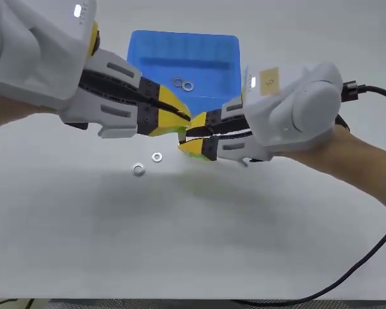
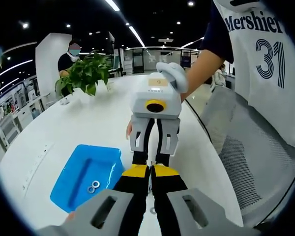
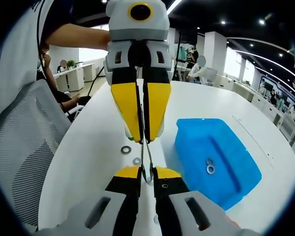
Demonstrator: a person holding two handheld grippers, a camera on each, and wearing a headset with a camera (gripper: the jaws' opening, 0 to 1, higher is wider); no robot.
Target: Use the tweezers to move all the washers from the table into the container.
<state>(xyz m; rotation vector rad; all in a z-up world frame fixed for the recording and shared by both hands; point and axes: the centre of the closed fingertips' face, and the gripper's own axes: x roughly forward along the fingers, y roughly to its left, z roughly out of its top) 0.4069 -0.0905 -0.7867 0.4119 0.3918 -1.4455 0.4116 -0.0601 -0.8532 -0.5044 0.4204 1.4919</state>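
The thin metal tweezers (image 3: 143, 157) run between the two grippers, which meet tip to tip above the table in front of the blue container (image 1: 141, 48). My left gripper (image 1: 180, 122) comes in from the upper left, its yellow jaws shut on one end of the tweezers. From the right, my right gripper (image 1: 192, 138) closes on the other end. Two washers (image 1: 182, 84) lie inside the container. Two more washers (image 1: 156, 156) (image 1: 138, 168) rest on the white table just below and left of the jaw tips.
The white table (image 1: 193, 244) stretches wide and bare toward me. A black cable (image 1: 367, 251) trails from the right gripper across the table's right side. A potted plant (image 2: 86, 73), a mesh chair (image 2: 246, 142) and people stand beyond the table.
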